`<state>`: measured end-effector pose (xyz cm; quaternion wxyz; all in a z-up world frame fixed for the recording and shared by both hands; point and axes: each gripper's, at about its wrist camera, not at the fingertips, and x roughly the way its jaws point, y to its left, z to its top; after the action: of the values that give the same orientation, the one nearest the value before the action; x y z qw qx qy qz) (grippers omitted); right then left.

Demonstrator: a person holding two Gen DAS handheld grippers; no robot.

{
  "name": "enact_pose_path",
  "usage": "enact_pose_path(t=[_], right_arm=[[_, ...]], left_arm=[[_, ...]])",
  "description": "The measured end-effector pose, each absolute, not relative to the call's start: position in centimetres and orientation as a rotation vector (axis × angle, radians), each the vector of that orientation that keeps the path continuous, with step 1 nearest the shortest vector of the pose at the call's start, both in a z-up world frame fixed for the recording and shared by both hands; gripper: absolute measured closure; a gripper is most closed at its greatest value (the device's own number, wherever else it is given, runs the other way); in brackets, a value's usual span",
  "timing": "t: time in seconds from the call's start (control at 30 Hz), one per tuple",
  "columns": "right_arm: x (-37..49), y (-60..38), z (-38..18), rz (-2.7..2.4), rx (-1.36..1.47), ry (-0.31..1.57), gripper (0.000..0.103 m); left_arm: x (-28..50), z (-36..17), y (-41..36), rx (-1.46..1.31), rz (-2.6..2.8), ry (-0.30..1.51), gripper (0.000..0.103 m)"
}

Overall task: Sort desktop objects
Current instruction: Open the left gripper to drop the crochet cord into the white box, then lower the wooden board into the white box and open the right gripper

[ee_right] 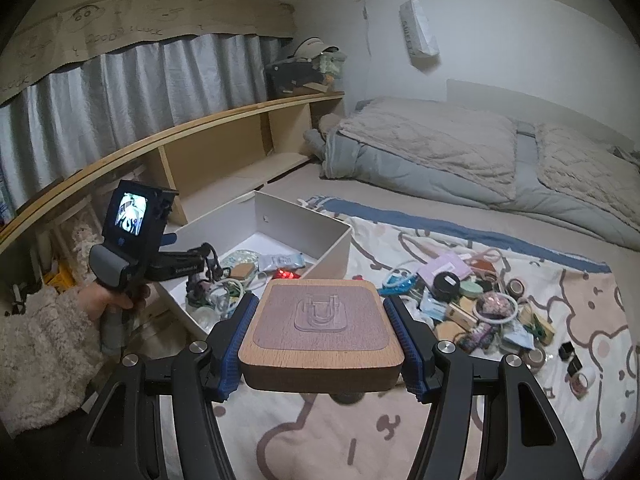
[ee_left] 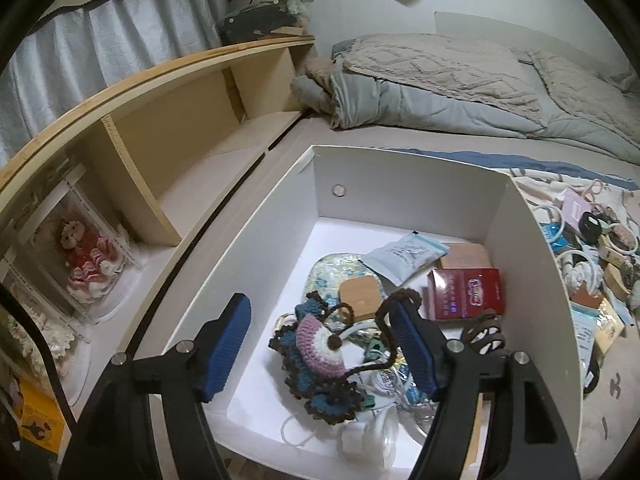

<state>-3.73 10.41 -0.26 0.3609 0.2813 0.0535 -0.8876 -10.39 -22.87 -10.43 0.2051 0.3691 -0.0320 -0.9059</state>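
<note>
My left gripper (ee_left: pixel 318 308) hangs open over the white box (ee_left: pixel 400 184). A crocheted purple, blue and brown piece (ee_left: pixel 320 344) lies between its fingers on the things in the box; the pads do not press it, and its brown cord loops over the right finger (ee_left: pixel 408 340). The box also holds a red packet (ee_left: pixel 464 294), a pale pouch (ee_left: pixel 404 256) and a small wooden square (ee_left: pixel 360 298). My right gripper (ee_right: pixel 322 302) is shut on a square wooden block (ee_right: pixel 276 320) with a clear stick-on hook on top, above the patterned blanket and to the right of the box (ee_right: pixel 332 248).
A pile of small objects (ee_right: pixel 480 304) lies on the blanket to the right of the box. A person's hand (ee_right: pixel 108 300) in a fluffy sleeve holds the left gripper (ee_right: pixel 208 256). A wooden shelf (ee_left: pixel 168 128) runs along the left; folded bedding (ee_right: pixel 440 148) lies behind.
</note>
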Motion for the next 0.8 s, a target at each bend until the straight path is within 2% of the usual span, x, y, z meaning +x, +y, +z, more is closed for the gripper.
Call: enact_pose_path(t=[0.1,0.17,0.2,0.4,0.8], right_arm=[[-4.1,9.3,-0.1,-2.274,0.716,0.138,0.039],[-4.6,8.6,-0.2,-2.269,0.719,0.139,0.039],[-4.8,8.2,-0.2,-2.264,0.721,0.139,0.039],[-6.2,5.7,-0.8,-2.235,0.732,0.125,0.039],[-9.5,-0.6,-2.0,-2.171,0.771,0.129,0.039]], left_arm=[[-10.2,-10.2,-22.8,1.048,-2.556,-0.054,0.029],[-10.0,-10.3,-22.7,1.084,-2.583,-0.031,0.022],[-10.0,-10.3,-22.6,1.099,-2.588,-0.029,0.021],[-9.6,-11.0,-22.5,1.219,-2.570,-0.060,0.021],[-8.0,-9.4,-23.8,1.127,-2.605,0.003,0.021]])
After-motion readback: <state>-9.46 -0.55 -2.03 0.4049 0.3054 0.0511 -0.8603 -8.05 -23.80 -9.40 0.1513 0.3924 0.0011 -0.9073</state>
